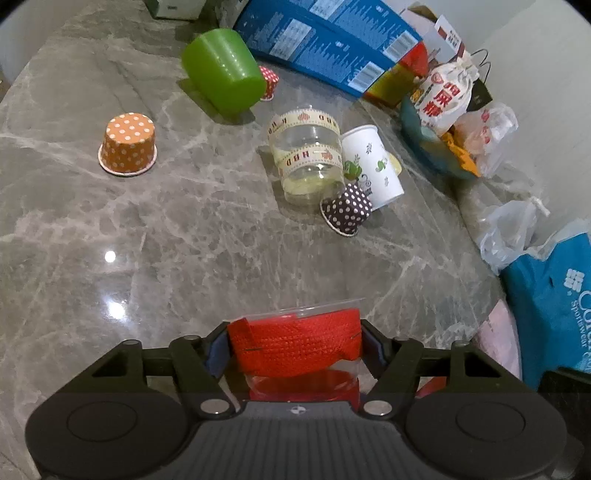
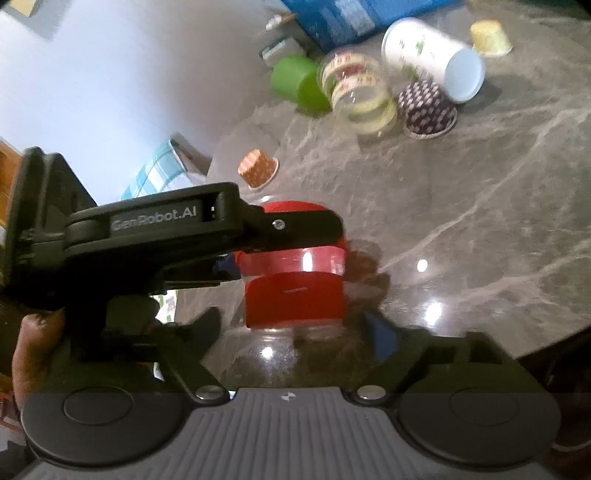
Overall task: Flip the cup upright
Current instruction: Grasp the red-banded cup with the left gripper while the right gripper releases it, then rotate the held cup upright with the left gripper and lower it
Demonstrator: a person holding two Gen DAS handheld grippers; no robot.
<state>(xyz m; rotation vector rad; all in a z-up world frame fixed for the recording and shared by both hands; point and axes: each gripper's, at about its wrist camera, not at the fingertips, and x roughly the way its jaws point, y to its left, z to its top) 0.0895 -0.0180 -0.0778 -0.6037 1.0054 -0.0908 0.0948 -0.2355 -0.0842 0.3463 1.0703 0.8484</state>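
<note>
Your left gripper point(image 1: 293, 349) had its fingers closed on the clear plastic cup wrapped in red woven ribbon point(image 1: 295, 347), pinching it at the ribbon band from both sides; nothing showed inside the cup. From your right wrist view the same cup point(image 2: 293, 291) stood just ahead of your right gripper point(image 2: 295, 332), between its two fingers, with the left gripper point(image 2: 207, 229) reaching in from the left and clamped over its upper part. Your right fingers point(image 2: 380, 332) were spread wide and I could not see them touching the cup. Whether its mouth faced up or down could not be told.

Well beyond your left fingers on the grey marbled desk point(image 1: 184, 229), a clear plastic cup banded with patterned tape point(image 1: 306, 155) lay tipped, a yellowish tint showing through its wall. Touching its right side lay a white paper cup with green leaf prints point(image 1: 371, 166), on its side. A dark brown polka-dot paper baking cup point(image 1: 347, 210) leaned against the near end of both. Farther off to the left, an orange polka-dot paper baking cup point(image 1: 128, 144) sat mouth down, apart from the rest. A large green plastic cup point(image 1: 223, 70) lay tilted at the far side, with a red polka-dot baking cup point(image 1: 269, 83) just behind it. A pale yellow baking cup point(image 2: 490, 35) stood beyond the white one.
</note>
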